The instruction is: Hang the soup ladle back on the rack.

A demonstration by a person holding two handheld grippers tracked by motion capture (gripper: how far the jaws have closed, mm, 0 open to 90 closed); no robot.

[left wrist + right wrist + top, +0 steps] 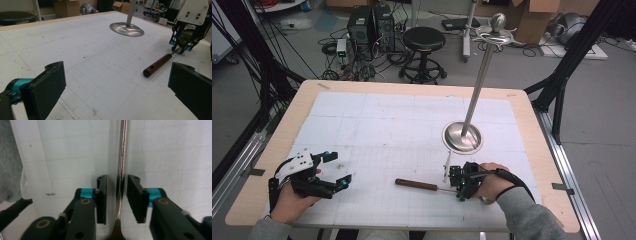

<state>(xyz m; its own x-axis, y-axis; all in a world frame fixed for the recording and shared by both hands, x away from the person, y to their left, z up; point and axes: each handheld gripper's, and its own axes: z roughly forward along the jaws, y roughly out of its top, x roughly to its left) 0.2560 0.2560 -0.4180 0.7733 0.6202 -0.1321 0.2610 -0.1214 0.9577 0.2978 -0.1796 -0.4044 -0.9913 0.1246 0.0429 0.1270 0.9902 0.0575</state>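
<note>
high view: a wooden table (522,107) covered by a white gridded mat (402,130). the left claw (333,170), held in the person's left hand (292,197) near the table's front left corner, stands with its jaws wide apart and nothing between them. the right claw (458,182), held in the right hand (491,182) near the front edge right of centre, sits at the metal end of a tool with a brown wooden handle (416,184), which lies flat on the mat and points toward the left. beyond the right claw, a round steel base (462,136) rests on the mat and carries a tall steel pole (479,80) topped by a knob.

left gripper view: the two black pads (50,85) stand far apart at either side of the frame, above bare mat. the wooden handle (157,65) lies ahead on the right, its thin metal shank running into the right claw (180,48). the steel base (127,28) is farther back.

right gripper view: the jaws of the right claw (117,195) stand narrow on either side of a slim, shiny metal shank (122,157). small gaps show between pads and metal, so whether they press it cannot be told.
</note>
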